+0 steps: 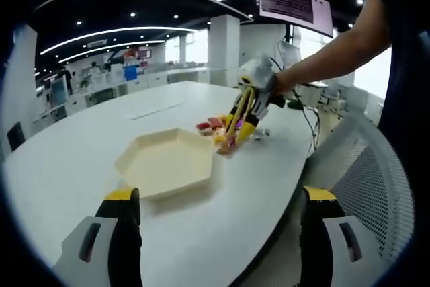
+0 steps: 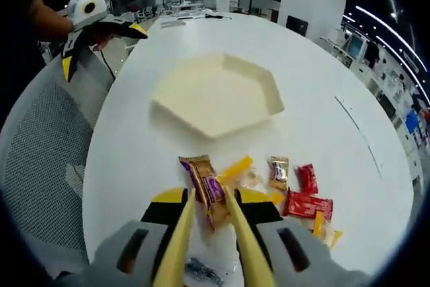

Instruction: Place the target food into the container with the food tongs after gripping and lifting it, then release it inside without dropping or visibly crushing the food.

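right gripper (image 2: 209, 223): jaws clamped on a pair of yellow food tongs (image 2: 236, 233), which run forward between them. Seen from the left gripper view too (image 1: 250, 113), held in a person's hand (image 1: 279, 84), tilted down toward the table.
tongs tips: in the right gripper view they straddle a brown-and-purple snack packet (image 2: 203, 187), one arm on each side. Cannot tell if they are squeezing it or just beside it. In the left gripper view the tips (image 1: 228, 144) sit at the table surface in the snack pile.
target food: the packet lies flat on the white table (image 2: 322, 132), at the near edge of the pile, apart from the tray.
other snacks: right gripper view resolves them: yellow wrapper (image 2: 236, 168), small gold packet (image 2: 279, 171), two red packets (image 2: 308, 178) (image 2: 309, 204), all right of the tongs. Left gripper view gives only a blur of red and yellow (image 1: 211, 126).
container: cream hexagonal tray (image 2: 265, 78), nothing in it, between the two grippers. Left gripper view has it close, just past the jaws (image 1: 138, 159).
left gripper (image 1: 218, 223): jaws wide apart, holding nothing, over the table edge. In the right gripper view it hangs at upper left (image 2: 94, 25), jaws spread.
chair: grey mesh back (image 1: 376, 179) beside the table; also in the right gripper view (image 2: 40, 159).
small dark object: on the table under the right gripper (image 2: 200, 272), too blurred to identify.
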Demonstrator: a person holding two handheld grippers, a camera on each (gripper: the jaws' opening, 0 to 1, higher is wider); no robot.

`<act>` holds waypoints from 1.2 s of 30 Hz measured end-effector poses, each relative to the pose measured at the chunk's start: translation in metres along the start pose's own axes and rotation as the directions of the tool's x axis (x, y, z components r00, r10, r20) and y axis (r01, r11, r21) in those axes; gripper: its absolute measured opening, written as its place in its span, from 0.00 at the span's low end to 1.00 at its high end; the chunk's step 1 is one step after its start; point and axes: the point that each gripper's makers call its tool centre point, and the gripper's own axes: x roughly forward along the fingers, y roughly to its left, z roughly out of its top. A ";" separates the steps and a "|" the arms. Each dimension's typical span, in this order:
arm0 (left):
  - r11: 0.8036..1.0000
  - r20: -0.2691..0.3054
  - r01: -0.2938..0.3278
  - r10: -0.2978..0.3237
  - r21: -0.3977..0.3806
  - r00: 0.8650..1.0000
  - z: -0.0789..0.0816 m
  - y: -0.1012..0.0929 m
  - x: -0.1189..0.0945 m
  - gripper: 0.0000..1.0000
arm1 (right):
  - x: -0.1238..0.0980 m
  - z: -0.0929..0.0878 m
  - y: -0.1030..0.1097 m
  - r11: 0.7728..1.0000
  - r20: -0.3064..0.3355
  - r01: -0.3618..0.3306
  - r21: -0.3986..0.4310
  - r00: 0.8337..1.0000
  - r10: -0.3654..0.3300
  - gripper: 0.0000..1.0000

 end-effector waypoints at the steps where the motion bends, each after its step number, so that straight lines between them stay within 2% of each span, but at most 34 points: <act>1: 1.000 0.000 -0.001 0.001 -0.001 1.000 0.000 0.000 0.000 0.95 | 0.000 0.000 -0.001 0.999 0.001 0.010 0.034 1.000 -0.010 0.24; 3: 1.000 0.002 -0.002 0.002 -0.002 1.000 0.000 0.000 0.000 0.95 | 0.000 -0.001 -0.005 0.999 -0.003 0.037 0.020 0.999 -0.037 0.23; 6: 1.000 0.005 0.001 -0.001 -0.007 1.000 0.001 0.000 0.000 0.95 | -0.002 -0.002 -0.011 0.993 0.006 0.062 0.105 0.998 -0.063 0.21; 15: 1.000 0.011 -0.005 0.005 -0.008 1.000 0.002 0.001 -0.001 0.95 | -0.012 -0.004 -0.007 0.984 0.002 0.048 0.169 0.999 -0.049 0.20; 19: 1.000 0.014 -0.005 0.005 -0.007 1.000 0.003 0.001 -0.001 0.95 | -0.018 -0.001 -0.011 0.980 0.004 0.065 0.187 0.998 -0.067 0.20; 31: 1.000 0.022 -0.007 0.008 -0.015 1.000 0.004 0.001 -0.002 0.96 | -0.036 0.017 -0.023 0.969 0.023 0.098 0.227 0.994 -0.106 0.20; 36: 1.000 0.022 -0.010 0.010 -0.011 1.000 0.004 0.002 -0.002 0.96 | -0.049 0.036 -0.031 0.974 0.044 0.107 0.200 0.992 -0.118 0.20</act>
